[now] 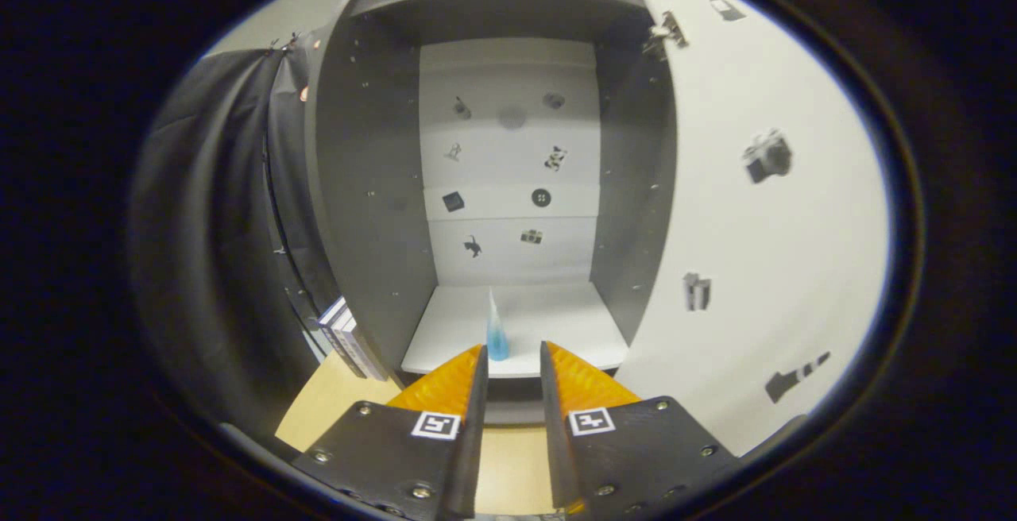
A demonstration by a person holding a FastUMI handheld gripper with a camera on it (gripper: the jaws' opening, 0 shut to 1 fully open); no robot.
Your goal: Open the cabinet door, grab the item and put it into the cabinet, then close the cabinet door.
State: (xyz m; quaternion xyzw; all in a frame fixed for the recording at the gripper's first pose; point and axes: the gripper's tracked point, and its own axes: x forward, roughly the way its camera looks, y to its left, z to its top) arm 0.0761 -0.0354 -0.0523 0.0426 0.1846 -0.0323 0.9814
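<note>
The gripper [512, 362] points into the cabinet [373, 187], its fingers parted with nothing held between them. Just ahead of the fingertips, closer to the left one, a small cone-shaped item [496, 334] stands upright on the cabinet's bottom shelf [548, 322], near that shelf's front edge. Beyond it rises the back panel [508, 164], with the side walls to either side. To the right of the fingers the cabinet door [763, 227] hangs swung open. Left of the fingers, a few books [346, 338] lean against the cabinet's outer left wall. Below the fingers lies the tabletop [334, 402].
</note>
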